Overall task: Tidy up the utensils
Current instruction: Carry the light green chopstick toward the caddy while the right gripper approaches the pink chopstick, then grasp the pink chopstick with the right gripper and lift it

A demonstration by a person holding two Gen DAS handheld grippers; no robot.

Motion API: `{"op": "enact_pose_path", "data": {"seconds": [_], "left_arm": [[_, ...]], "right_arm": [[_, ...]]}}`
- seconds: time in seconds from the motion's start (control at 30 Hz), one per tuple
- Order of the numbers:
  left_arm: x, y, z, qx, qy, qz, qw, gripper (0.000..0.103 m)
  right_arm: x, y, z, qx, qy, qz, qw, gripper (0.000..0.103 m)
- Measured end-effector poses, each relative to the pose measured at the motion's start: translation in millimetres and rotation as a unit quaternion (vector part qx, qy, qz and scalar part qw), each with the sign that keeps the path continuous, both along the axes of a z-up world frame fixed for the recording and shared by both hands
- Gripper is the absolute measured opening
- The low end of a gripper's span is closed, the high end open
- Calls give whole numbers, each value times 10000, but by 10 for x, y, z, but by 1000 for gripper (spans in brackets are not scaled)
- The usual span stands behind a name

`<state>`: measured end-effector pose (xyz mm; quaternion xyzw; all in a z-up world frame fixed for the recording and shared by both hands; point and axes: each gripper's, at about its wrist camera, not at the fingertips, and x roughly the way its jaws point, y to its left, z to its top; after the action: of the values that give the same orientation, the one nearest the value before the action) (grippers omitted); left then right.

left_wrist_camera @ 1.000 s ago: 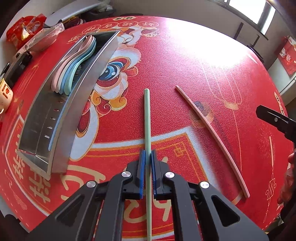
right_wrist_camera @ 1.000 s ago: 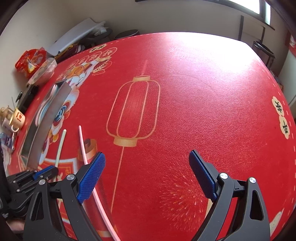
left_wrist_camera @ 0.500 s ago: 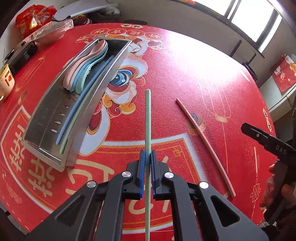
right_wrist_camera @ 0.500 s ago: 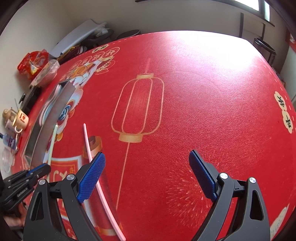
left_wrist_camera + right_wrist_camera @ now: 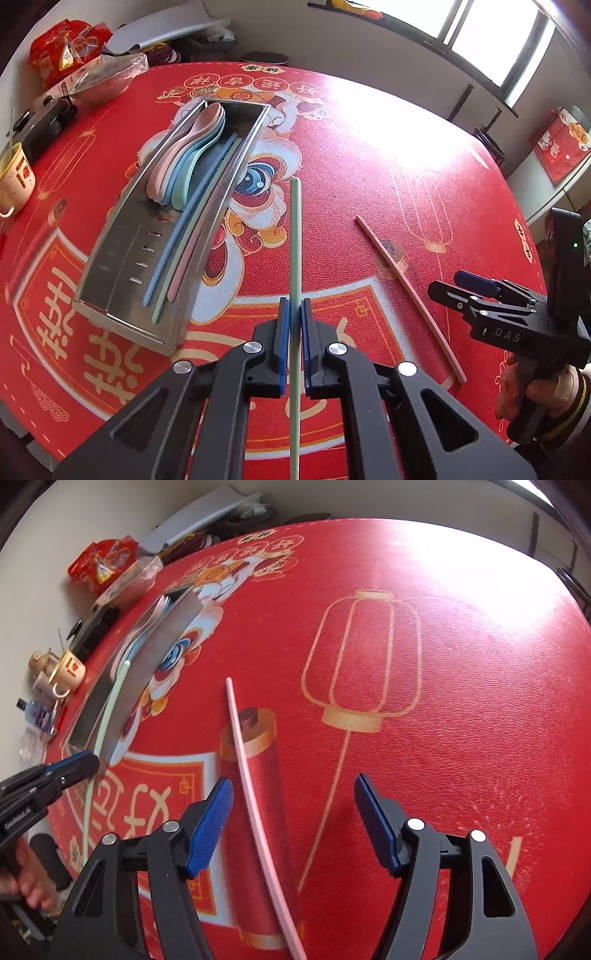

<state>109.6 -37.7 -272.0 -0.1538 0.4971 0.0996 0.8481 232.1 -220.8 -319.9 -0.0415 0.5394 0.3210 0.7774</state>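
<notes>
The left gripper (image 5: 291,347) had its blue fingers (image 5: 282,347) pinched tight on a green chopstick (image 5: 295,236). The stick ran straight out ahead of the gripper, and it seemed to be lifted off the red surface (image 5: 369,155). Its far tip pointed near the right edge of the metal tray (image 5: 118,280).

Inside the tray lay a pile of pink, blue and green spoons (image 5: 192,155) at the far end. Beside them, along the right wall, lay three chopsticks (image 5: 192,229), one blue, one green and one pink. So most of the sorting looked done.

The step in hand seemed to be two jobs at once. The left hand was carrying the green chopstick toward the tray. The right gripper (image 5: 293,823) was going for the pink chopstick (image 5: 247,775), which lay flat on the surface, well apart from the tray. Its fingers (image 5: 214,823) were closing, and the pink stick ran between them, nearer the left finger. The fingers did not touch it yet.

Next, the left hand probably needed to swing over to the left and line the green stick up with the ones in the tray. Then it could lower the stick and let go. The right hand likely needed to come down lower, so the fingers sat on both sides of the thin stick, and then squeeze. The stick was thin and flat on the surface, so it could slip out if the fingers closed too high.
</notes>
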Motion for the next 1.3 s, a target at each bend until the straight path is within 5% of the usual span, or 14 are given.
{"op": "enact_pose_path", "data": {"seconds": [0.17,0.53,0.6,0.97,1.3], "left_arm": [[44,76,22,-16,-24,-91,10000,6],[80,309,126,-71,-224,-114,9997,6],[82,358,151,-75,-248,-99,9996,6],[84,568,201,-137,-292,-175,9993,6],[97,734,291,-173,-391,-277,9987,6]], "right_arm": [[-102,185,-8,-285,-25,324,9991,42],[-211,315,-28,-1025,-254,539,9929,37],[-182,330,-27,-1081,-287,467,9926,29],[-76,425,-40,-983,-205,48,9949,10],[-25,492,-32,-744,73,-302,9967,6]]}}
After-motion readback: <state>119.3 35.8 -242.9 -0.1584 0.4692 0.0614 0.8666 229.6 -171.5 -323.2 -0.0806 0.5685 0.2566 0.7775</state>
